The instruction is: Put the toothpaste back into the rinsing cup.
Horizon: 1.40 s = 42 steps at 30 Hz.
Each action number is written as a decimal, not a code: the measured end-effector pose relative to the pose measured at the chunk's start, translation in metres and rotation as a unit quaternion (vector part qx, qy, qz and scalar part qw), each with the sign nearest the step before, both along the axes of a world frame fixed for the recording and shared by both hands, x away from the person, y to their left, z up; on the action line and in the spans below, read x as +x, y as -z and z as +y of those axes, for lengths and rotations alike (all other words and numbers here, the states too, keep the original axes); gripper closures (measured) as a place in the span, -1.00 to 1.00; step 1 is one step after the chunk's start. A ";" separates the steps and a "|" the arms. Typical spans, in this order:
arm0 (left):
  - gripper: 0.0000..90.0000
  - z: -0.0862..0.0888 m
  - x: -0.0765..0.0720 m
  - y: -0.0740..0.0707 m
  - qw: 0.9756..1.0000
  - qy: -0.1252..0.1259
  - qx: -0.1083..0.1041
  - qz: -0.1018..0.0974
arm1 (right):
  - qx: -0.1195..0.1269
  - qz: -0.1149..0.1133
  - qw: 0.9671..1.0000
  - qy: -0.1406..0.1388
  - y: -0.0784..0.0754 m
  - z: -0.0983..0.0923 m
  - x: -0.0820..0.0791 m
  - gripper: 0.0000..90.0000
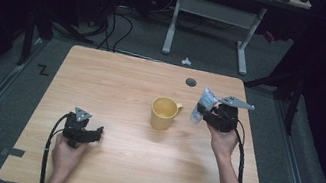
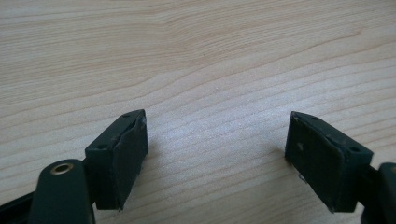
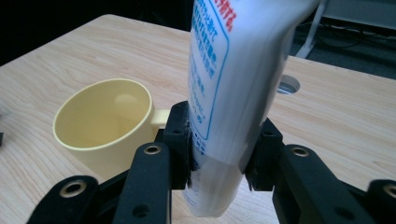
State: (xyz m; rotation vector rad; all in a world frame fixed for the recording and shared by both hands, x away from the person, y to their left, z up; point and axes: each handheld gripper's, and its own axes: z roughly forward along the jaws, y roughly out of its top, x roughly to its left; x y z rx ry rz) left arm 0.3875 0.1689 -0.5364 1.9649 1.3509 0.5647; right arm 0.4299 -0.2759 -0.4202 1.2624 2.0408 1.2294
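Tube (image 3: 233, 84) white, soft plastic, with a panel of blue print framed by a blue line on its face and a few red characters near the top; text too small to read. Wall of the tube dents inward where it is squeezed. In the high view the tube (image 1: 204, 105) shows a pale blue-white body, tilted, upper end leaning away from the hand, held clear above the counter (image 1: 117, 78) just right of the mug.

Right gripper (image 3: 219, 149) pinches the tube low on its body, one black pad on each side, lower end of the tube sticking out below the pads. Same gripper in the high view (image 1: 204, 110), held up off the counter by the right hand (image 1: 223, 140).

Mug (image 1: 163, 113) yellow, upright, empty inside, handle pointing toward the tube; standing mid-counter.

Left gripper (image 2: 217, 154) jaws spread wide, bare wood grain between them; it rests low at the near left of the counter (image 1: 87, 134), well apart from mug and tube
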 end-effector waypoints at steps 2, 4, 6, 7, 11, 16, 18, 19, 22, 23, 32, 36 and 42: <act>-0.52 0.000 0.000 0.000 1.000 0.000 -0.001 0.000 | -0.001 -0.001 1.000 -0.002 -0.001 0.000 -0.001 0.49; -0.52 0.000 0.000 0.000 1.000 0.000 0.000 0.000 | -0.003 -0.003 1.000 -0.005 -0.003 0.001 -0.001 0.49; -0.52 0.000 0.000 0.000 1.000 0.000 -0.001 0.000 | 0.002 -0.004 1.000 -0.007 -0.005 0.001 -0.001 0.49; -0.52 0.000 0.000 0.000 1.000 0.000 -0.001 0.000 | 0.002 -0.007 1.000 -0.010 -0.006 0.002 -0.001 0.49; -0.52 0.000 0.000 0.000 1.000 0.000 -0.001 0.000 | 0.007 -0.012 1.000 -0.016 -0.010 0.004 -0.003 0.48; -0.52 0.000 0.000 0.000 1.000 0.000 -0.001 -0.001 | 0.003 -0.018 1.000 -0.021 -0.017 0.007 -0.003 0.48; -0.52 0.000 0.000 0.000 1.000 0.000 -0.002 -0.001 | 0.004 -0.021 0.999 -0.023 -0.020 0.008 -0.003 0.48; -0.52 0.000 0.000 0.000 1.000 0.000 -0.001 0.000 | 0.003 -0.024 0.999 -0.024 -0.022 0.008 -0.004 0.48; -0.52 0.000 0.000 0.000 1.000 0.000 -0.001 -0.001 | 0.007 -0.026 0.999 -0.026 -0.027 0.008 -0.004 0.48; -0.52 0.000 0.000 0.000 1.000 -0.001 -0.001 -0.001 | 0.010 -0.027 0.999 -0.027 -0.028 0.008 -0.004 0.48; -0.52 0.000 0.000 0.000 1.000 -0.001 0.001 -0.001 | 0.015 -0.037 0.998 -0.039 -0.038 0.011 -0.006 0.48; -0.52 -0.001 0.000 0.000 1.000 -0.001 0.002 -0.001 | 0.019 -0.041 0.998 -0.047 -0.040 0.015 -0.005 0.48; -0.52 -0.002 0.000 0.000 1.000 0.003 0.004 -0.002 | 0.018 -0.043 0.997 -0.059 -0.044 0.024 -0.003 0.48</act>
